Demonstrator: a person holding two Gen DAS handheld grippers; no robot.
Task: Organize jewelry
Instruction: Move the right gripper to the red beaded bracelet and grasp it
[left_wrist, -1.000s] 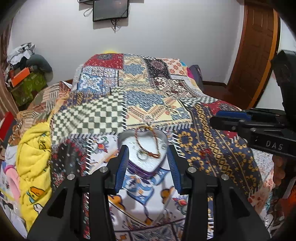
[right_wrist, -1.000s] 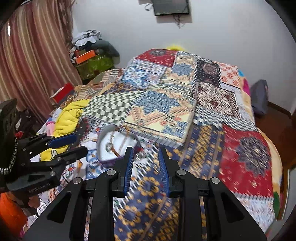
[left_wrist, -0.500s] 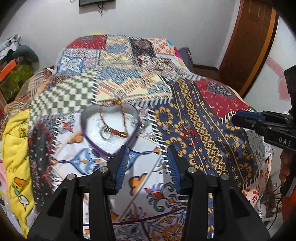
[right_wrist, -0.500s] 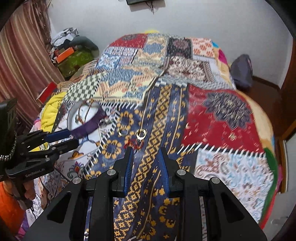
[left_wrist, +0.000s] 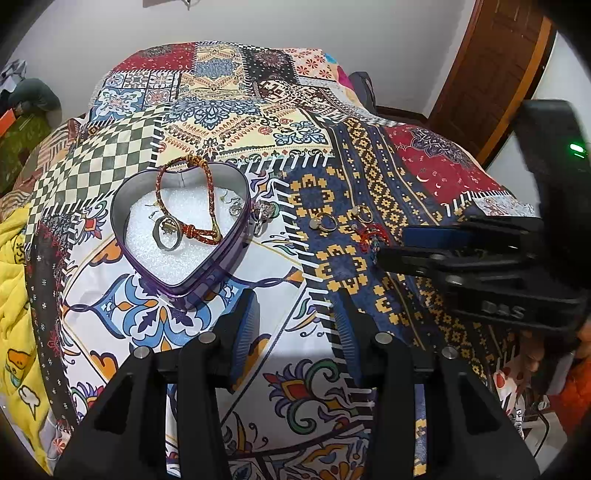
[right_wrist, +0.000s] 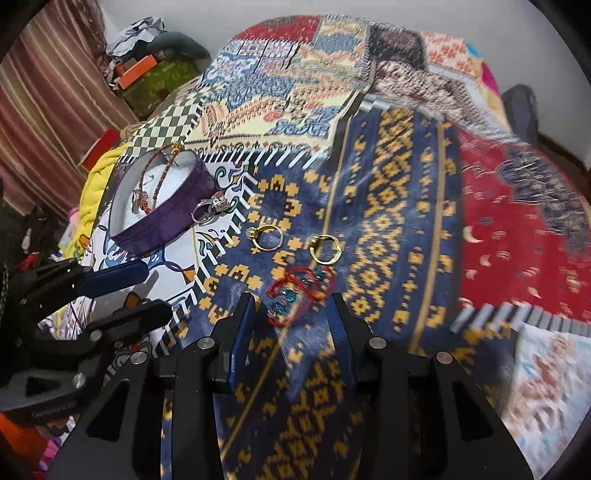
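Note:
A purple heart-shaped tin (left_wrist: 218, 269) lined with white foam stands on the patchwork bedspread. In it lie a silver ring (left_wrist: 167, 233) and a braided red-gold bracelet (left_wrist: 199, 230), which drapes over the far rim. Silver rings (right_wrist: 208, 208) rest against the tin's right side. Two gold rings (right_wrist: 266, 238) (right_wrist: 325, 249) lie on the blue-and-yellow patch. Just below them is a red cord bracelet (right_wrist: 299, 291) with blue beads. My right gripper (right_wrist: 293, 306) hangs over that bracelet, jaws opening, tips on either side and not pressing it. My left gripper (left_wrist: 295, 299) is open and empty, just right of the tin's point.
A yellow blanket (left_wrist: 14, 295) is bunched at the bed's left edge. Beyond it are a striped curtain (right_wrist: 44, 92) and a pile of clutter (right_wrist: 147, 66). A wooden door (left_wrist: 491, 74) stands at the far right, and a dark bag (right_wrist: 517, 103) sits by the bed's far side.
Both grippers have sunk towards the bed. The right one has come down over the red cord bracelet and its jaws have widened. The tin now sits left of the left gripper's fingers.

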